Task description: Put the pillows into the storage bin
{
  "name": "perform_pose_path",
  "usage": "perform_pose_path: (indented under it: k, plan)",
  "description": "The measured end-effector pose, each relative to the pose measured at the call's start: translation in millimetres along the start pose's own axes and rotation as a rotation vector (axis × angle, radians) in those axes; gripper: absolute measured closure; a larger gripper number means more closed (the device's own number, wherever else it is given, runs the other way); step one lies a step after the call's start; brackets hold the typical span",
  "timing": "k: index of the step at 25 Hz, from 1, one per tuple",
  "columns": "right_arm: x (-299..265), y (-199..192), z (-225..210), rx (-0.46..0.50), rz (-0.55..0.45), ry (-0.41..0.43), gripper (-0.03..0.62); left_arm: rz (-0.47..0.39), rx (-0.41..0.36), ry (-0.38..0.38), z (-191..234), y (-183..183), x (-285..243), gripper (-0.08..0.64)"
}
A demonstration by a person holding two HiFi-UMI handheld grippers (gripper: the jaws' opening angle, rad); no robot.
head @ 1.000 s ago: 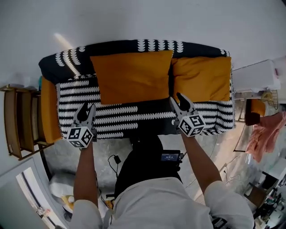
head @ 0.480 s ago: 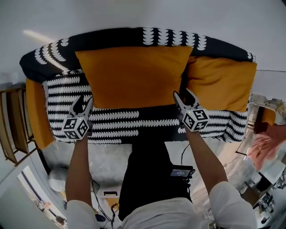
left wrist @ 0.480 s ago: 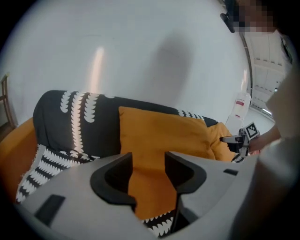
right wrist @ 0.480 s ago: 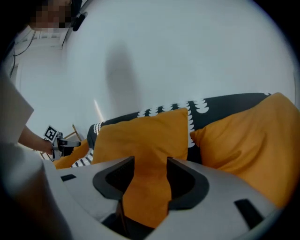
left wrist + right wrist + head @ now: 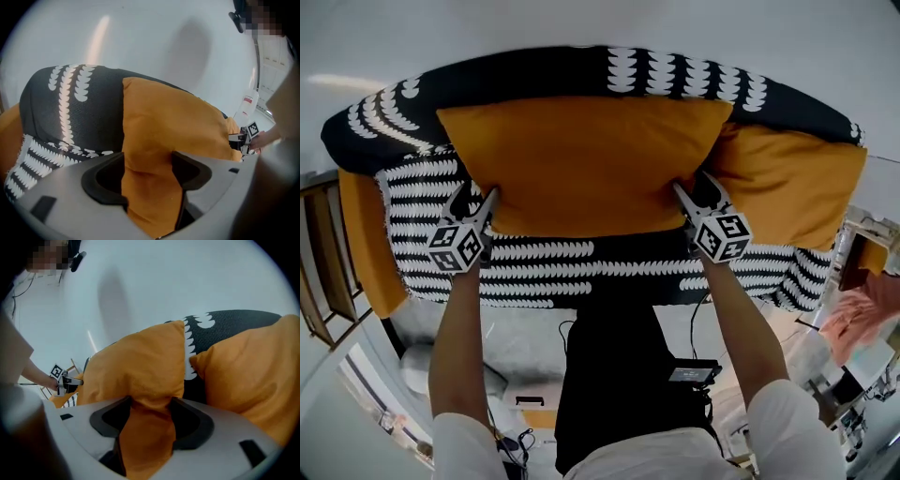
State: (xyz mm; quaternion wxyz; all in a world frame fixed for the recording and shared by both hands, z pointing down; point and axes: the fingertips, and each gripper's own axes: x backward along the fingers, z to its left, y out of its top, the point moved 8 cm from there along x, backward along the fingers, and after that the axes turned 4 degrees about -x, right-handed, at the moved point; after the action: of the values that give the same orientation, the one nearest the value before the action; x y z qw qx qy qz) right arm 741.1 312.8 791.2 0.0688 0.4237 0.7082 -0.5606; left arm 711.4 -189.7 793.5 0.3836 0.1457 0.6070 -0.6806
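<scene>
A large orange pillow (image 5: 581, 159) leans on the backrest of a sofa with a black-and-white cover (image 5: 581, 258). My left gripper (image 5: 476, 195) is at its lower left corner and my right gripper (image 5: 694, 185) at its lower right corner. Both sets of jaws are opening. In the left gripper view the pillow's corner (image 5: 154, 140) lies between the jaws of the left gripper (image 5: 150, 164). The right gripper view shows the other corner (image 5: 145, 380) between the jaws of the right gripper (image 5: 149, 411). A second orange pillow (image 5: 797, 187) leans to the right, partly behind the first. No storage bin is in view.
An orange cushion (image 5: 361, 234) hangs at the sofa's left end beside a wooden shelf (image 5: 314, 262). A white wall (image 5: 600, 23) rises behind the sofa. Pink cloth (image 5: 862, 314) and clutter lie at the lower right; cables and a small device (image 5: 694, 373) are on the floor by the person's legs.
Both grippers have moved forward to the big pillow's lower corners and their jaws have widened. The corners now lie between the jaws. The head has leaned closer to the sofa.
</scene>
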Motion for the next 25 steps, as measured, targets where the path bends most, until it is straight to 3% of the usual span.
perform_pose_path:
  k: [2, 8, 14, 17, 22, 25]
  plan:
    - [-5.6, -1.3, -1.9, 0.012, 0.005, 0.01, 0.316, 0.01, -0.002, -0.013, -0.3, -0.3, -7.4, 0.259]
    - [-27.4, 0.9, 24.4, 0.019, 0.026, 0.006, 0.347, 0.026, 0.015, -0.057, 22.6, -0.1, -4.4, 0.375]
    - [-26.0, 2.7, 33.6, 0.019, 0.032, 0.046, 0.493, -0.031, 0.044, -0.057, 10.6, 1.5, 20.2, 0.489]
    - [-19.7, 2.8, 43.7, 0.01, 0.032, 0.068, 0.548, -0.045, 0.038, -0.062, 5.5, -0.3, 41.2, 0.514]
    - [2.9, 16.5, 51.9, 0.018, 0.01, 0.103, 0.557, -0.063, 0.022, -0.061, -13.2, -0.3, 75.8, 0.526]
    - [17.9, 34.8, 64.5, 0.028, -0.023, 0.142, 0.558, -0.103, 0.06, -0.024, -23.9, -0.4, 104.2, 0.529]
